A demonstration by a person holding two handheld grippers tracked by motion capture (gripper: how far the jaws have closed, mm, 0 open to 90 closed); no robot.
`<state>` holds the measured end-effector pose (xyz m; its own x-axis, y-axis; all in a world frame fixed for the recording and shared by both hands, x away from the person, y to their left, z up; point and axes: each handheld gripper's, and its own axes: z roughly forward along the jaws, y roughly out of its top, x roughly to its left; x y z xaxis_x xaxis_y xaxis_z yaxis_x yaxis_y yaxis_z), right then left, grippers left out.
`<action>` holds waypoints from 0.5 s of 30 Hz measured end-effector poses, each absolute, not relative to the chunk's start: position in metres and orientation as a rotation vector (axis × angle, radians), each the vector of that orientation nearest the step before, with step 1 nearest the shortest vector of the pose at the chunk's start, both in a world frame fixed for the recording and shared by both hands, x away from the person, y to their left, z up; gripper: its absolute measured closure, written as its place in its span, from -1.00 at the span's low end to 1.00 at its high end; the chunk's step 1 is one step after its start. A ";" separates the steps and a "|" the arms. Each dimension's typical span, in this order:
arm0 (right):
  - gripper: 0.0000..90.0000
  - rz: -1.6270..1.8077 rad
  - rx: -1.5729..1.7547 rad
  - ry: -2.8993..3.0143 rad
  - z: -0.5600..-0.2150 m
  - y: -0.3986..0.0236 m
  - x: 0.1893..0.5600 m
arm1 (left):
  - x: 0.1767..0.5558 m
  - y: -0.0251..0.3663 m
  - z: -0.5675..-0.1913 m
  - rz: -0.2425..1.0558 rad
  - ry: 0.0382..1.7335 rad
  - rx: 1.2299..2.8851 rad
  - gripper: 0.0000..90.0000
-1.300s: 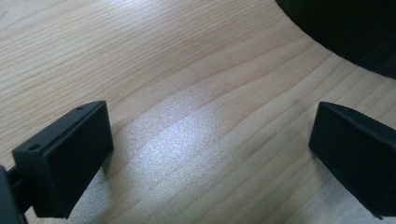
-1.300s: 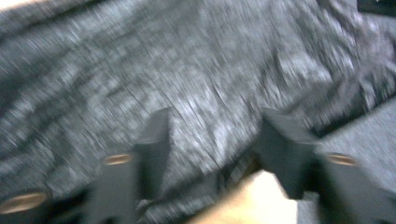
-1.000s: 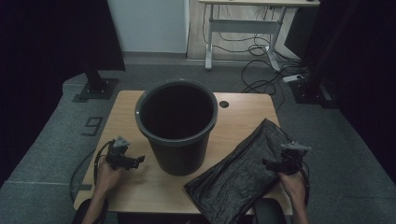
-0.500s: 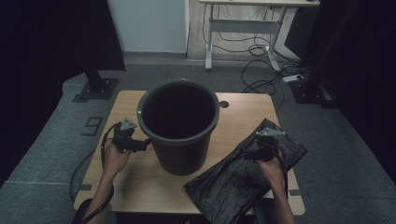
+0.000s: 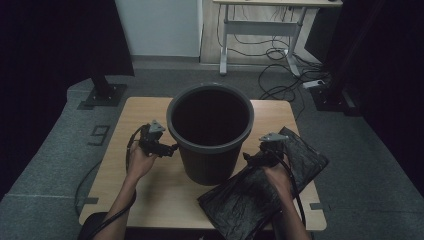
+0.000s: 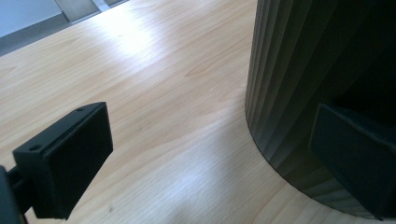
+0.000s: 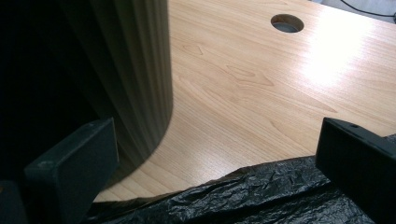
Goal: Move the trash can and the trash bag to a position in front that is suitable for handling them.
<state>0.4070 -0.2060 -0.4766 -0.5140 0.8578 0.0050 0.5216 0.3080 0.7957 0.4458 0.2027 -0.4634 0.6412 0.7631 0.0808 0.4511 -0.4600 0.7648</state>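
Wooden table: a dark bucket stands between 2 released grippers, left gripper and right gripper, the latter above a black bag.

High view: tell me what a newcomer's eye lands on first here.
The big dark bucket standing upright at the middle of the wooden table draws the eye first. Next comes the crumpled black plastic bag lying flat at the table's front right, beside the bucket. The left tongs and right tongs flank the bucket, both open and holding nothing.
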 end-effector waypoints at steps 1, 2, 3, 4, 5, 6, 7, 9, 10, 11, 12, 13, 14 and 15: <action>-1.00 1.075 1.229 2.157 -0.477 -0.206 0.407 | 0.447 0.199 -0.463 0.541 0.940 2.126 -1.00; -1.00 1.079 1.229 2.153 -0.477 -0.207 0.407 | 0.448 0.196 -0.464 0.538 0.933 2.126 -1.00; -1.00 1.081 1.230 2.150 -0.476 -0.207 0.408 | 0.449 0.194 -0.464 0.545 0.930 2.126 -1.00; -1.00 1.062 1.234 2.142 -0.476 -0.208 0.408 | 0.449 0.194 -0.464 0.543 0.925 2.125 -1.00; -1.00 1.061 1.234 2.138 -0.476 -0.209 0.408 | 0.449 0.194 -0.464 0.533 0.921 2.125 -1.00; -1.00 1.073 1.236 2.142 -0.476 -0.210 0.408 | 0.449 0.195 -0.465 0.521 0.919 2.120 -1.00; -1.00 1.082 1.238 2.145 -0.476 -0.211 0.408 | 0.448 0.197 -0.465 0.519 0.916 2.133 -1.00; -1.00 1.063 1.219 2.149 -0.475 -0.215 0.406 | 0.443 0.201 -0.466 0.538 0.905 2.152 -1.00; -1.00 1.054 1.220 2.145 -0.475 -0.216 0.406 | 0.440 0.204 -0.467 0.533 0.900 2.156 -1.00; -1.00 1.045 1.221 2.143 -0.475 -0.219 0.405 | 0.437 0.209 -0.468 0.519 0.901 2.157 -1.00; -1.00 1.046 1.225 2.146 -0.477 -0.223 0.403 | 0.435 0.212 -0.470 0.509 0.904 2.157 -1.00; -1.00 1.046 1.229 2.150 -0.478 -0.226 0.401 | 0.431 0.216 -0.473 0.507 0.913 2.155 -1.00; -1.00 1.045 1.238 2.158 -0.480 -0.230 0.400 | 0.428 0.221 -0.476 0.505 0.934 2.145 -1.00; -1.00 1.043 1.249 2.163 -0.483 -0.233 0.398 | 0.425 0.227 -0.481 0.489 0.952 2.135 -1.00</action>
